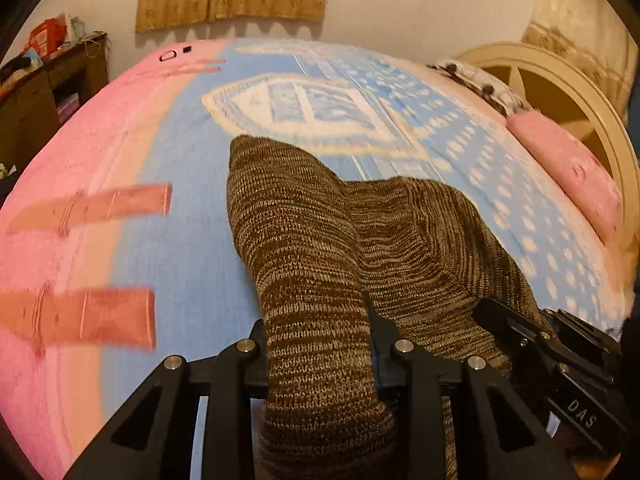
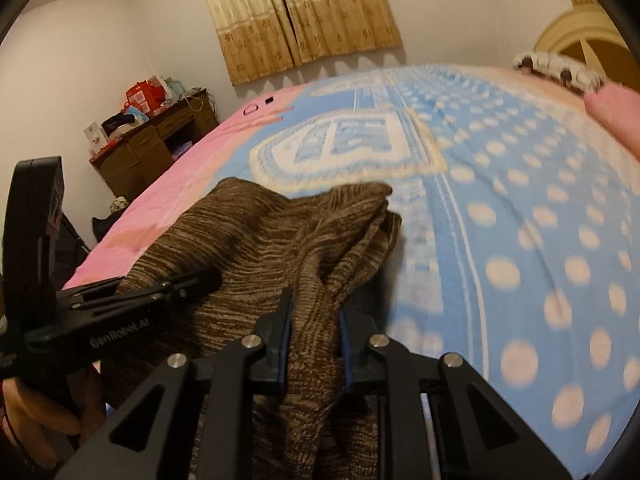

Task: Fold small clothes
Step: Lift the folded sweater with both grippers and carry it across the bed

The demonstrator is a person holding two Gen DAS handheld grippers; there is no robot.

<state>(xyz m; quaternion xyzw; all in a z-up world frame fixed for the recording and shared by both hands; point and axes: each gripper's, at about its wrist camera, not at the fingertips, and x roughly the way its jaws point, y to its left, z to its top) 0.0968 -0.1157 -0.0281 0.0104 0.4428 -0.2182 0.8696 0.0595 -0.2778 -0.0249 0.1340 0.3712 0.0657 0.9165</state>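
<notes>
1. The brown knit garment (image 1: 304,240) is held over the bed (image 1: 192,240), bunched between both grippers. Its far part lies draped on the blue and pink bedspread.
2. The left gripper (image 1: 320,344) is clamped on a thick fold of the garment. The knit fills the gap between its two black fingers and runs forward from them, ending in a rounded tip that points toward the far side of the bed.
3. The right gripper (image 2: 314,340) is likewise closed on a narrower gathered strip of the same garment (image 2: 280,248), pinched between blue-edged pads. The cloth spreads wide ahead of it and to its left.
4. The two grippers sit close side by side. In the left wrist view the right gripper shows at the lower right, against the cloth. In the right wrist view the left gripper (image 2: 192,280) reaches in from the left edge, its tip on the knit.
5. A hand (image 2: 44,416) shows at the lower left of the right wrist view, under the left tool.
6. A pink pillow (image 1: 568,176) lies at the head of the bed, well apart from the garment. A wooden desk (image 2: 156,148) stands beyond the bed's far edge, below the curtains (image 2: 296,12).
</notes>
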